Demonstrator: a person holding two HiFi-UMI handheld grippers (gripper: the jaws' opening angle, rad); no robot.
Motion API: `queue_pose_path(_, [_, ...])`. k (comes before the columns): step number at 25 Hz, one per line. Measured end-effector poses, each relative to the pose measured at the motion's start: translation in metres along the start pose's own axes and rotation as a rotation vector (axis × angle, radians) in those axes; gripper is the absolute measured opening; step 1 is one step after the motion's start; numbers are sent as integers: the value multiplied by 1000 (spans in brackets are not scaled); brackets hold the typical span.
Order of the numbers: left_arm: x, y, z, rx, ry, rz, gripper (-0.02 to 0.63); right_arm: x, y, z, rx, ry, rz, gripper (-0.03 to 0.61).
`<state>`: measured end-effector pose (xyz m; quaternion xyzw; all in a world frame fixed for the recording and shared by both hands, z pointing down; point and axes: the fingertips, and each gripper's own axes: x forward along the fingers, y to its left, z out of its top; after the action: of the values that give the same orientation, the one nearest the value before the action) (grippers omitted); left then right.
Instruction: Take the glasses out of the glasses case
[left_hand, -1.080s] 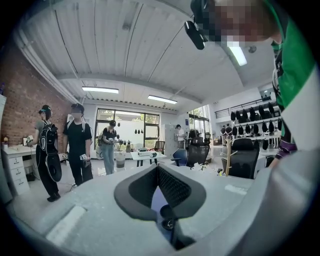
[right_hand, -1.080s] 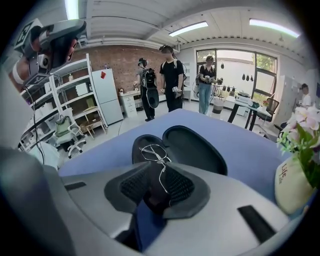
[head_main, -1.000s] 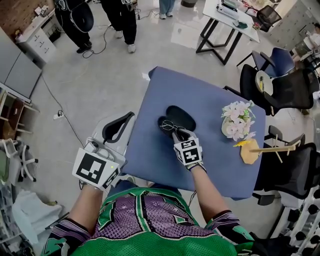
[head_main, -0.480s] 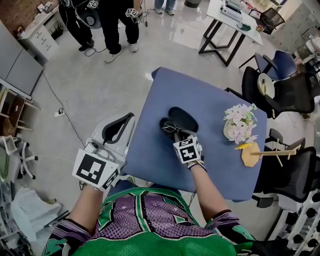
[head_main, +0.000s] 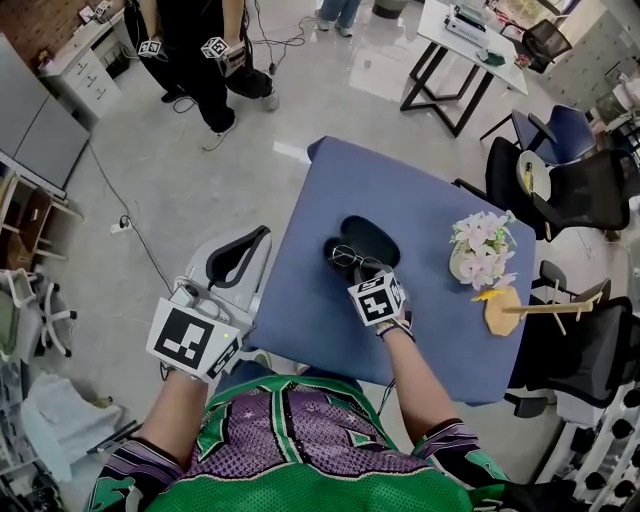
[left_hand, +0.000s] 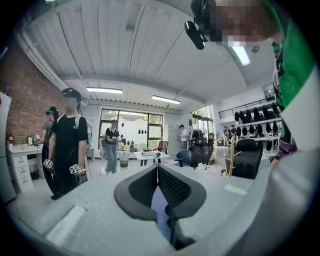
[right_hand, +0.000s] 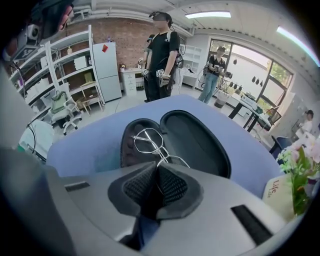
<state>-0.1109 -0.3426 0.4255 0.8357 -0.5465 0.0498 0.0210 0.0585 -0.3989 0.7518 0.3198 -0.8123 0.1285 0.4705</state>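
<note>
The wire-framed glasses sit at the centre of the right gripper view, their near end pinched between the closed jaws of the right tool. Their lenses reach out over the left half of the open black glasses case, which holds nothing else. The case lies mid-frame on the blue worktop. At the lower left of the head view, off the worktop, the left tool is clenched on nothing.

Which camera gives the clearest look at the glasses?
The right gripper view: the glasses fill its middle, pinched in the right tongs over the open glasses case. The head view shows them tiny; the left gripper view misses them.
</note>
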Motion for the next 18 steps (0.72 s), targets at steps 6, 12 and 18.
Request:
queue_pose_path(6, [-8,1,8,16,-4,-4,17,-3,-1,2,2,-13,-16,8])
queue_pose_path(12, [-16,1,22,38,-17,-13,16,-14,-5,7,17,-49,-39,5])
queue_pose_path(18, [-19,-3,38,62,-43,-41,17,-29,-10,16,44,-93,-65,5])
